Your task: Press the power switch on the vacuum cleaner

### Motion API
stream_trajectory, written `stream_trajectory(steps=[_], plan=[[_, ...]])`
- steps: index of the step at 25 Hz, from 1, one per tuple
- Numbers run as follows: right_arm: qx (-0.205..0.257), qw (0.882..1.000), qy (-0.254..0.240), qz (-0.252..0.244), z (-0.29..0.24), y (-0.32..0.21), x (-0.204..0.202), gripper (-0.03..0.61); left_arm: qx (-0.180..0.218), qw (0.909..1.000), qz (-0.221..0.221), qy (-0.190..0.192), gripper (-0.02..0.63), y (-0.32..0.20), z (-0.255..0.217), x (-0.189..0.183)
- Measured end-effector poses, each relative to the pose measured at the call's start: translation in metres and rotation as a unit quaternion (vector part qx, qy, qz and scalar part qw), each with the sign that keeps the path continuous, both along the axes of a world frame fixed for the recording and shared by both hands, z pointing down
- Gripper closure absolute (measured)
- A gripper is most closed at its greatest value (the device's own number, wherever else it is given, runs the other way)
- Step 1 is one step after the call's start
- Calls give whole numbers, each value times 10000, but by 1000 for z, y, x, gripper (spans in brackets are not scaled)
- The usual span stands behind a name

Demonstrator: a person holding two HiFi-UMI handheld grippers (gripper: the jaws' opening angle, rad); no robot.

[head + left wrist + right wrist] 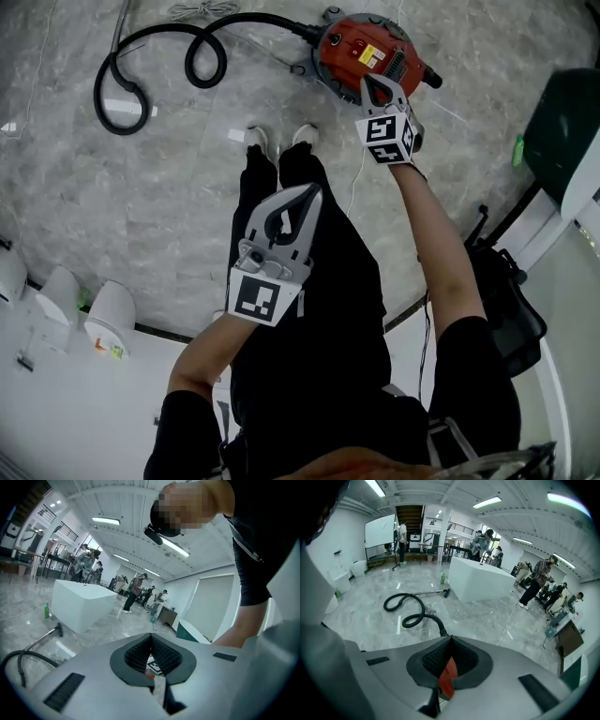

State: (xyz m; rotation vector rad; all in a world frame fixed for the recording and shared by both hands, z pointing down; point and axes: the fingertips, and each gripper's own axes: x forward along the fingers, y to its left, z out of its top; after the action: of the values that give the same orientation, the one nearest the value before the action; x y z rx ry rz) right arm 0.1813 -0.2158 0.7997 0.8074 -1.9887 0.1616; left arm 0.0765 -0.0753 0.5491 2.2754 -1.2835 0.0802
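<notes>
Vacuum [366, 52] on the floor by the feet, hose [159, 56] coiled to its left. Right gripper [373, 86], jaws together and empty, tip over the red housing. Left gripper [312, 192], jaws together, idle near the legs. Likely risk: an off-centre tip slipping off the switch, or the push shifting the vacuum. Yellow label [368, 54] unreadable.

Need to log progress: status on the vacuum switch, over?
Right gripper shut, tip over the red vacuum cleaner; contact unclear. Left gripper shut, empty, held back. Hose off to the side, nothing blocking.
</notes>
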Motion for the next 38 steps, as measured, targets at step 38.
stream_trajectory(steps=[38], plan=[[736, 9475, -1857, 2499, -316, 181, 16, 563, 1005, 9899, 887, 468, 595, 30, -182, 19]])
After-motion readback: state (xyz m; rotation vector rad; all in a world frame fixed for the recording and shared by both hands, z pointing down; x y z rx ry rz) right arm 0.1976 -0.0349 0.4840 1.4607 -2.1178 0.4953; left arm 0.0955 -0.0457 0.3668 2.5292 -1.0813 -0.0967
